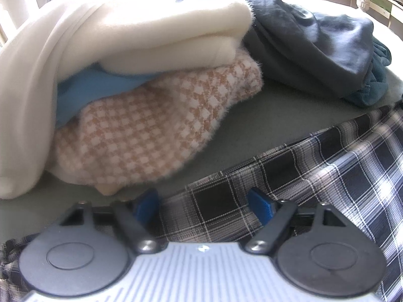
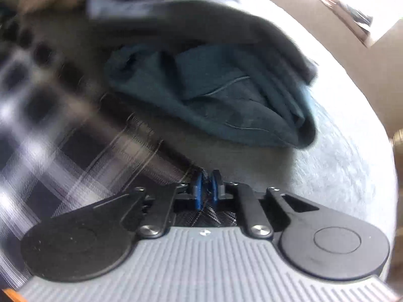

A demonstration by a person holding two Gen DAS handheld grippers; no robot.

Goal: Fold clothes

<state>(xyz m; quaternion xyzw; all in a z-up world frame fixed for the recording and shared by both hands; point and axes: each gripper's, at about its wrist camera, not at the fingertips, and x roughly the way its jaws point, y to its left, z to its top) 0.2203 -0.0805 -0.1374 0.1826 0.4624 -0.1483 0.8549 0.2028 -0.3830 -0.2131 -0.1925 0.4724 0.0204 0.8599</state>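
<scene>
— Where is the plaid shirt (image 1: 314, 173) found relative to the left gripper (image 1: 204, 201)?

— It is spread over the grey-green bed surface (image 1: 252, 115), directly under and ahead of that gripper. Its dark checked cloth is seen running from the lower left corner, beneath the blue fingertips (image 1: 259, 201), and out to the right edge. The jaws are held wide apart, one tip to either side of a fold of the plaid, and nothing is gripped between them.

— And the right gripper (image 2: 207, 188)?

— Its blue pads (image 2: 199, 191) are pressed nearly together, and an edge of the plaid shirt (image 2: 75, 156) is pinched between them. From the pinch the cloth is drawn away to the left in a taut band; much of it is blurred in the right wrist view.

— What is seen beyond the shirt?

— In the left wrist view a folded stack is set at the far left: a cream blanket (image 1: 126, 30) on top, a light blue garment (image 1: 95, 88) under it, and an orange-and-white checked knit (image 1: 151, 120) at the bottom, just beside the shirt's upper edge but apart from it. To the right a crumpled dark grey garment (image 1: 314, 40) is heaped over a teal garment (image 1: 370, 85). In the right wrist view the same teal garment (image 2: 214, 95) is found just ahead of the closed jaws, with the dark grey garment (image 2: 201, 25) draped above it
</scene>
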